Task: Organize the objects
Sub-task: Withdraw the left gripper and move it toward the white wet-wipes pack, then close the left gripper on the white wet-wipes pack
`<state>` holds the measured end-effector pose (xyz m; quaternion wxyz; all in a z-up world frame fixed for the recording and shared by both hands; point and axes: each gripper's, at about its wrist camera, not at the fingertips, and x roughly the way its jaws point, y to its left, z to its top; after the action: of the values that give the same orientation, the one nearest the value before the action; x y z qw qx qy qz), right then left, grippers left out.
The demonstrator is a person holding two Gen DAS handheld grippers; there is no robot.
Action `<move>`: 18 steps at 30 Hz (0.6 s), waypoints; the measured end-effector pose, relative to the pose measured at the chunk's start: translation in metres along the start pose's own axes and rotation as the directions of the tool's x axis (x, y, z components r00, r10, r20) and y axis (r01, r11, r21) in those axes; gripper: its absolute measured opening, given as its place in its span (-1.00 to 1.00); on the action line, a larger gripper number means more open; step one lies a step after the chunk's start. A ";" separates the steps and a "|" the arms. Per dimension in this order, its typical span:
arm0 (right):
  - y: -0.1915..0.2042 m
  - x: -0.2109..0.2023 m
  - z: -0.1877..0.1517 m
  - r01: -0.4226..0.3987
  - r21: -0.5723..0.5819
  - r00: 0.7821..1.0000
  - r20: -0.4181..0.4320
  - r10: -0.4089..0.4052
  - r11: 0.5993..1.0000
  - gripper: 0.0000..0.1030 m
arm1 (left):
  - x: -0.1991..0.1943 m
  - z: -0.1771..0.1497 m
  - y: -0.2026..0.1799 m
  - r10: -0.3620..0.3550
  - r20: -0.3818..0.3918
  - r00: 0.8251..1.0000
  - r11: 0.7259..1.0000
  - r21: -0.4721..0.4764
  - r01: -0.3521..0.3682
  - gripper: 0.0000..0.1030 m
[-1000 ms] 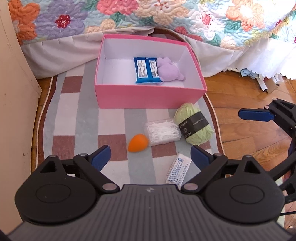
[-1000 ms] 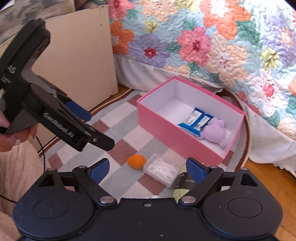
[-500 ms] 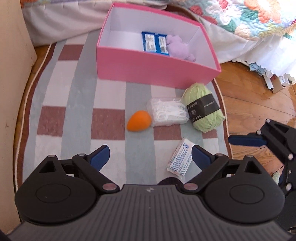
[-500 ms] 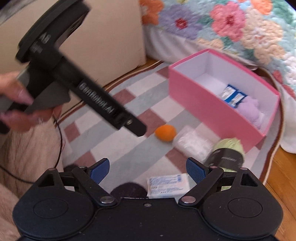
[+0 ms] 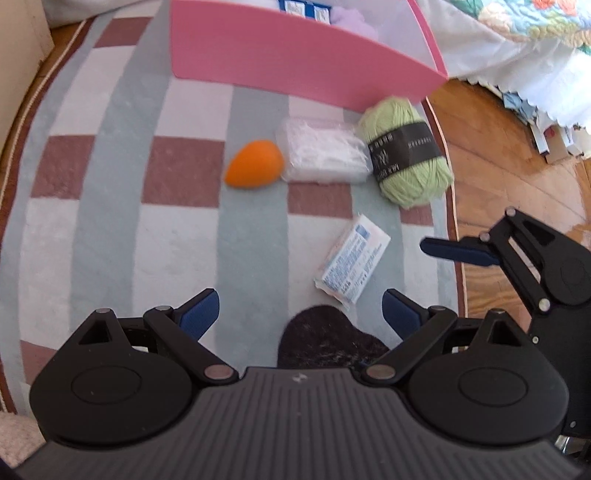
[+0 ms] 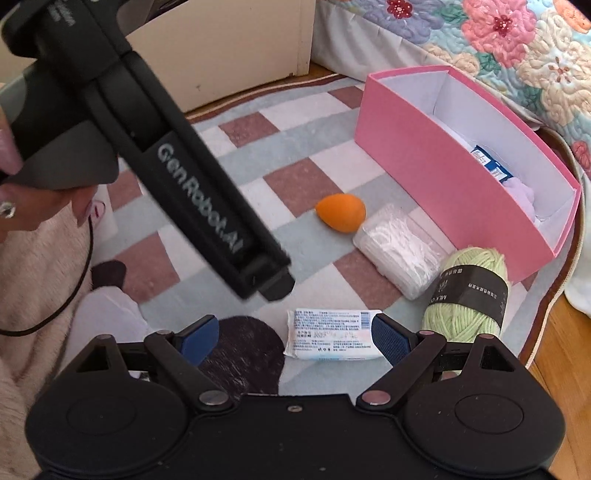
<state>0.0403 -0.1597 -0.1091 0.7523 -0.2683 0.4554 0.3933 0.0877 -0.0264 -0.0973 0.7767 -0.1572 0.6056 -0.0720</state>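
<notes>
Clutter lies loose on a checked rug (image 5: 110,206) of grey, white and brown-red squares, soft and short-piled, with a corded edge where it meets the wooden floor (image 5: 517,177). A pink box (image 6: 443,177), stiff card with a white inside, stands at the rug's far side against the skirt of a flower-quilted bed (image 6: 498,44); inside it lie a blue packet (image 6: 491,166) and a pale lilac soft thing (image 5: 351,16). In front of the box, four things are out: an orange egg-shaped sponge (image 5: 255,170), smooth and matte; just beside it, touching or nearly so, a clear plastic case of white floss picks (image 5: 325,155); a plump skein of light green yarn (image 5: 406,155) with a black paper band, lying against the case and close to the box corner; and a flat white printed packet (image 6: 332,334), apart from the rest.

A dark furry patch (image 5: 325,343) lies under the left gripper (image 5: 299,314), whose blue-padded jaws stand wide with nothing between them. The right gripper (image 6: 291,332) hangs spread as well, its right pad close by the white packet's end, not pressing it. In the right wrist view the left tool's black body crosses the rug, hiding part of it; a hand (image 6: 22,192) grips that tool.
</notes>
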 end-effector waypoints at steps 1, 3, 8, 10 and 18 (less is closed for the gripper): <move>0.001 0.002 -0.002 0.008 -0.012 1.000 -0.003 -0.008 1.000 0.79 | 0.003 -0.001 -0.002 0.004 -0.004 1.000 1.000 0.002 -0.004 0.86; 0.004 0.005 -0.005 0.025 -0.037 1.000 -0.008 -0.025 0.999 0.79 | 0.009 -0.003 -0.003 0.006 -0.015 1.000 1.000 -0.005 -0.006 0.86; 0.002 0.018 -0.013 0.058 -0.060 0.998 -0.016 -0.059 0.996 0.79 | 0.023 -0.011 0.005 -0.039 0.010 0.999 0.997 -0.063 0.040 0.79; -0.001 0.026 -0.016 0.055 -0.050 0.998 -0.019 -0.056 0.997 0.79 | 0.028 -0.013 0.008 -0.067 0.026 0.997 0.994 -0.086 0.069 0.79; -0.011 0.055 -0.026 0.086 -0.002 0.996 -0.025 -0.086 0.996 0.79 | 0.040 -0.016 0.011 -0.113 0.034 0.993 0.989 -0.096 0.116 0.62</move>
<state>0.0527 -0.1663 -0.1695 0.7624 -0.2932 0.4527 0.3575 0.0817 -0.0306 -0.1411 0.7712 -0.2305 0.5874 -0.0843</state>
